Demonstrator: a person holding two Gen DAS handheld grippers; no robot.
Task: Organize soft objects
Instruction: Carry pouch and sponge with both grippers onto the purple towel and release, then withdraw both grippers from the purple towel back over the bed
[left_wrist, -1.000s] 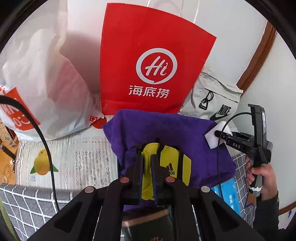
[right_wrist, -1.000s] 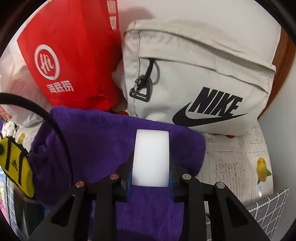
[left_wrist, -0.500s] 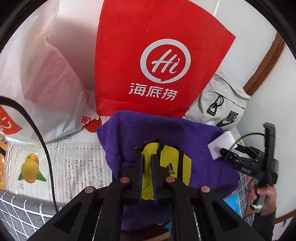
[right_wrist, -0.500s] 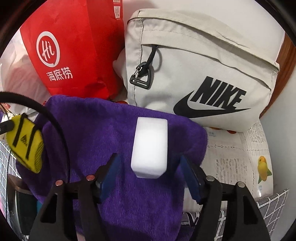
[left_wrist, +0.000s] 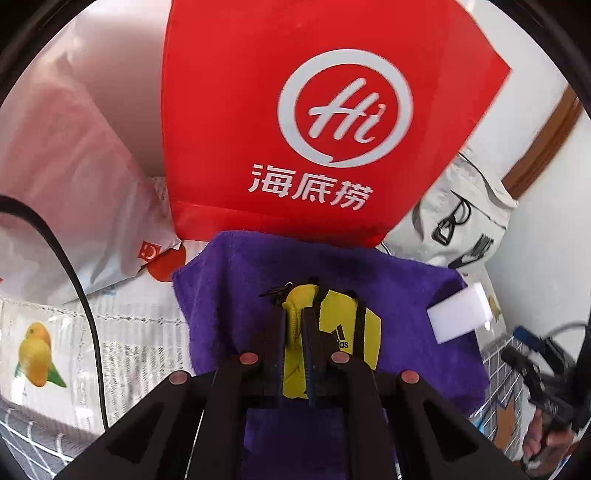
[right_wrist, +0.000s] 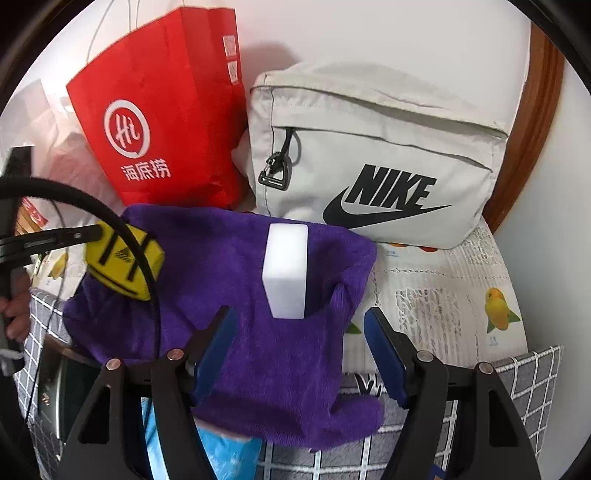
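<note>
My towel (right_wrist: 236, 295) is spread over the table's (right_wrist: 436, 295) front edge, with the sponge block (right_wrist: 286, 273) lying on it toward its right side. Behind the towel, against the wall, the paper bag (right_wrist: 166, 110) stands left and the canvas bag (right_wrist: 369, 147) right, touching each other. The plastic bag (left_wrist: 62, 192) sits at the far left.

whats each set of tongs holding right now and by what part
The left tongs are shut on the yellow pouch, pinching its left edge. The right tongs have just been opening and hold nothing; the white sponge lies free on the purple towel.
</note>
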